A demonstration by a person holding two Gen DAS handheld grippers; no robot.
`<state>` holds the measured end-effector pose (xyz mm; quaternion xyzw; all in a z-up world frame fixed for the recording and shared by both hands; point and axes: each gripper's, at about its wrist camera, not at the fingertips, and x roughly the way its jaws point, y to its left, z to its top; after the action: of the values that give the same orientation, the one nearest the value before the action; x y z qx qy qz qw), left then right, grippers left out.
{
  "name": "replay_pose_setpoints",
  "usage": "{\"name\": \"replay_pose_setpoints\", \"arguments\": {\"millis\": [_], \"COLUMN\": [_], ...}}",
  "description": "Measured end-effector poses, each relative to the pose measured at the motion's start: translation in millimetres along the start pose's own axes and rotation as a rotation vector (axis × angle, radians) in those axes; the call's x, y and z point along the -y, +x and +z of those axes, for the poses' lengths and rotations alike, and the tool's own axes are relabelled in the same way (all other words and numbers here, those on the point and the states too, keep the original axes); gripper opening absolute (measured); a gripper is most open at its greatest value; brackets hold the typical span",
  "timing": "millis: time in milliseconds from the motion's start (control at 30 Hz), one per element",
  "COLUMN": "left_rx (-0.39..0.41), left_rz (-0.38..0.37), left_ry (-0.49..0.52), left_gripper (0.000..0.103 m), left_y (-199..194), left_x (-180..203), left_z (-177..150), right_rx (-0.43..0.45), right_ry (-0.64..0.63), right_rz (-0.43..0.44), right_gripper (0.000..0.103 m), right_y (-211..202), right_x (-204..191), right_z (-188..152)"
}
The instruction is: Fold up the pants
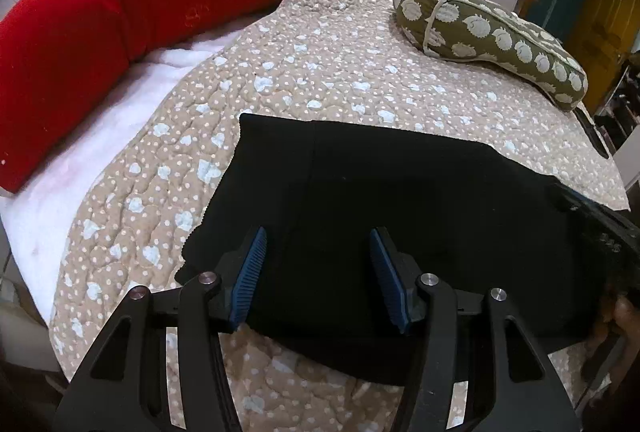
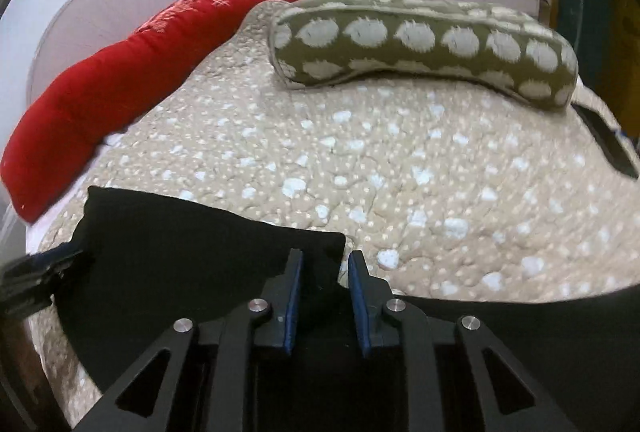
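Pants (image 1: 380, 216) lay part-folded in a black slab on the quilted bed (image 1: 320, 72), left gripper (image 1: 318, 252) hovering wide-jawed over them, right gripper (image 2: 324, 272) narrowly parted astride their corner, unclamped, so the next fold looked to need both edges pinched

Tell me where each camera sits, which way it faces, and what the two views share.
Left wrist: on the left gripper, angled down over the folded black pants on the beige quilted bedspread; open jaws, and the right gripper at the right edge.
Right wrist: on the right gripper, angled down at the pants' corner; the left gripper at the left edge.
Shared: pants, bedspread, red quilt, olive dotted pillow.
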<state>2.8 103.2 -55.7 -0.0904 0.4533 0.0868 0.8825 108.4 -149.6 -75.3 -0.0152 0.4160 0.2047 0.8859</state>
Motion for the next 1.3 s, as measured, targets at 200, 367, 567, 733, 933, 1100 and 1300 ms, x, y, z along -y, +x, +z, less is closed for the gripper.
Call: {"name": "replay_pose_setpoints", "arguments": {"millis": [200,367,567,733,933,1100,1300], "left_rx": [0.034,0.033,0.002,-0.017,-0.022,-0.004,-0.018], "left_rz": [-0.054,-0.12,-0.167,-0.153,-0.143,-0.127,-0.098], "left_ry": [-0.041,-0.008,0.036,0.05,0.046,0.02,-0.02], "left_gripper": [0.054,0.054,0.054,0.054,0.054,0.054,0.054], "left_y": [-21,-28,-27,-26,-27,-31,-27], "left_x": [3,28,60,66,63,46,25], "left_z": [1,-2,-8,-10,-11,-8,-7], "right_rx": [0.04,0.066,0.09,0.138,0.247,0.242,0.127], "right_ry": [0.033,0.172,0.331,0.523,0.597,0.411,0.46], "right_rz": [0.012,-0.048,-0.167,-0.042,0.012,-0.089,-0.105], "right_gripper": [0.027,0.033,0.035,0.036,0.008,0.005,0.006], "right_y": [-64,-123,-159,-149,-145,-191,-169], "right_x": [8,51,111,147,157,124,133], "right_z": [-17,-87,-130,-132,-125,-121,-146]}}
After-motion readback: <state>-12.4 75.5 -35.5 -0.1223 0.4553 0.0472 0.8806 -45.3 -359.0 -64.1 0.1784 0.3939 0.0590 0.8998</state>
